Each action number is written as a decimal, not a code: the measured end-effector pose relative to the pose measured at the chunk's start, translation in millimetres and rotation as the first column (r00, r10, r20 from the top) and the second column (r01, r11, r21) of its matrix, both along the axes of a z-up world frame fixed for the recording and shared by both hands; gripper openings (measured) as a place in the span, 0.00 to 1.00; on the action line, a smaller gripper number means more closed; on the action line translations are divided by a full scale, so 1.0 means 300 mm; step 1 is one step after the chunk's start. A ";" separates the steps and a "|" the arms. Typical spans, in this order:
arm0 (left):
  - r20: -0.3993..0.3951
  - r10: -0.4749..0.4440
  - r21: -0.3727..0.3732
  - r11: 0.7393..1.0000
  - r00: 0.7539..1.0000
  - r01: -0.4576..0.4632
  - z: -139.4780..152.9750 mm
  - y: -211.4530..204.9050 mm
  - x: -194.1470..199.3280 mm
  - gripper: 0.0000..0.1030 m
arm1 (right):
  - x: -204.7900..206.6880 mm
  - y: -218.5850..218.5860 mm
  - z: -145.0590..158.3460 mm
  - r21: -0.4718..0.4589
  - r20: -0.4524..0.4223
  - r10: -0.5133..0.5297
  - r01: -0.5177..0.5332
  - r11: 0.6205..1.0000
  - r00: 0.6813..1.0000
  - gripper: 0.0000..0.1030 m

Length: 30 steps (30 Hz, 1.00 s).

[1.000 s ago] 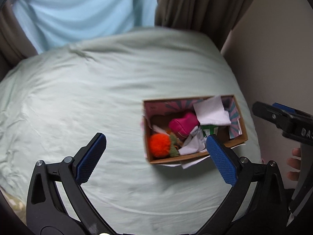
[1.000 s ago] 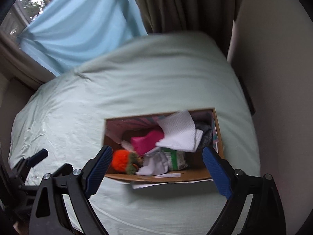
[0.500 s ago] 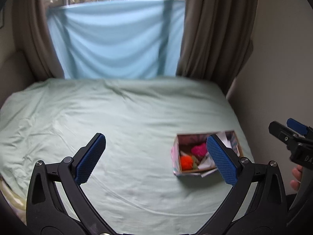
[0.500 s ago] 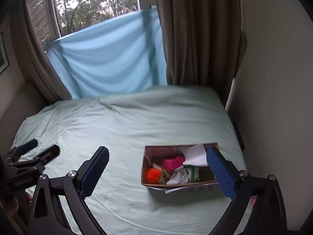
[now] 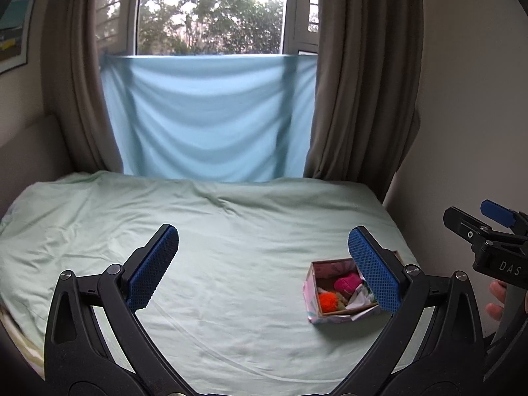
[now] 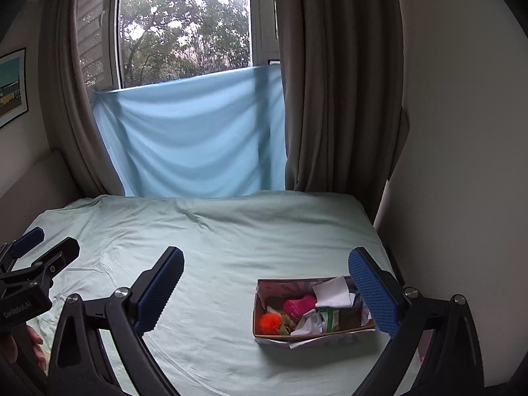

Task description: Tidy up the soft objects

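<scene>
Toward the lower right of both wrist views, a small open cardboard box with a patterned paper skin [image 6: 264,300] sits on the pale green bedsheet [image 6: 231,247], near the bed's right edge by the wall. Inside it lie the soft things: a fuzzy orange pom-pom [image 6: 269,321] at the box's left end, a bright pink plush piece [image 6: 298,305] beside it, a white folded cloth [image 6: 331,293] leaning above them, and crumpled white fabric around a green-printed packet [image 6: 330,318]. Both tools are held high and back from the box; the left gripper [image 5: 264,264] stands with its blue pads wide apart and empty, and so does the right gripper [image 6: 265,283]. No soft item shows on the open sheet, so the scene fits either a box packed and done or a box waiting to be emptied and sorted; the pictures do not settle which. Any handling of these pieces would go best with the pads brought down over one item at a time, pinching the plush body rather than a loose cloth corner, and keeping clear of the thin cardboard wall, which would likely slide on the sheet.
</scene>
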State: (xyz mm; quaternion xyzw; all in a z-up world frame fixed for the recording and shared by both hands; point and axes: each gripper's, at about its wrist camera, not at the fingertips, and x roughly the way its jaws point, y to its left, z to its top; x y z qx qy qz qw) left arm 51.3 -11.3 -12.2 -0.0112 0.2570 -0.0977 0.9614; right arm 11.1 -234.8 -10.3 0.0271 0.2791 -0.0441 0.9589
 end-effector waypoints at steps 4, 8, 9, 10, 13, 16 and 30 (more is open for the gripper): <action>0.008 -0.004 -0.007 1.000 1.000 0.004 0.001 0.010 -0.003 1.00 | -0.006 0.018 -0.001 0.000 0.013 0.011 -0.011 1.000 1.000 0.96; 0.011 0.005 -0.004 1.000 1.000 -0.005 0.001 0.012 -0.009 1.00 | -0.004 0.022 0.001 -0.003 0.020 0.013 -0.013 1.000 1.000 0.97; 0.013 0.005 -0.004 1.000 1.000 -0.005 0.001 0.011 -0.009 1.00 | -0.004 0.021 0.001 -0.002 0.020 0.014 -0.014 1.000 1.000 0.97; 0.016 0.007 -0.004 1.000 1.000 -0.006 0.002 0.011 -0.009 1.00 | -0.004 0.020 -0.001 -0.001 0.020 0.014 -0.014 1.000 1.000 0.97; 0.024 0.010 -0.003 1.000 1.000 -0.010 0.004 0.005 -0.012 1.00 | -0.006 0.017 -0.002 0.002 0.024 0.016 -0.016 1.000 1.000 0.97; 0.030 0.011 -0.004 1.000 0.999 -0.011 0.008 0.002 -0.015 1.00 | -0.005 0.015 -0.003 0.004 0.026 0.016 -0.016 1.000 1.000 0.97; 0.060 0.006 0.029 1.000 0.998 -0.008 0.010 -0.035 -0.024 1.00 | -0.012 -0.006 0.004 0.017 0.041 0.015 -0.016 1.000 0.999 0.97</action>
